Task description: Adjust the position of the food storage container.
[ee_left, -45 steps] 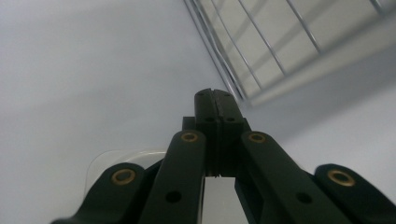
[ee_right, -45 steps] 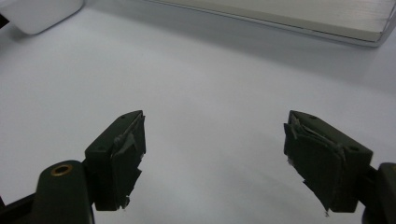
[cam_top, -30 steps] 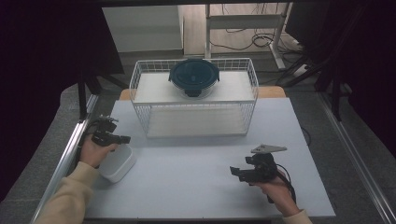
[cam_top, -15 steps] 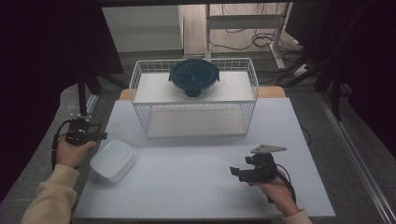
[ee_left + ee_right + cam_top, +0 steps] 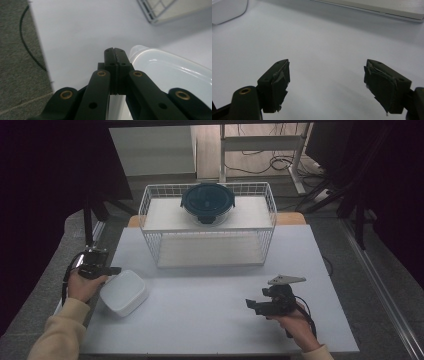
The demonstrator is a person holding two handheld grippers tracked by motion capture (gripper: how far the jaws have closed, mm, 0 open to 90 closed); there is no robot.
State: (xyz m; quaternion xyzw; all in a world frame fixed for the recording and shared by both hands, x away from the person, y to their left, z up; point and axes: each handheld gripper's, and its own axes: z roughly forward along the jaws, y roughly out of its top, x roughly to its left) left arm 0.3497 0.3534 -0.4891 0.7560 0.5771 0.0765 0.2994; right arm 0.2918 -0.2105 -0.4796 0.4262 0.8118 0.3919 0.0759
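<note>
Dim walls ring our pale table [image 5: 210, 320]. We hold the left gripper [image 5: 114, 270] pressed together and empty, just beside the white tub [image 5: 123, 292] near the table's left edge. Our right gripper [image 5: 251, 305] rests spread, well apart, likely waiting. Behind, a lidded bowl [image 5: 207, 202] tops the rack [image 5: 207, 252].

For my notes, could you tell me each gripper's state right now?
Left gripper: closed, holding nothing, beside the white container.
Right gripper: open, empty.
</note>
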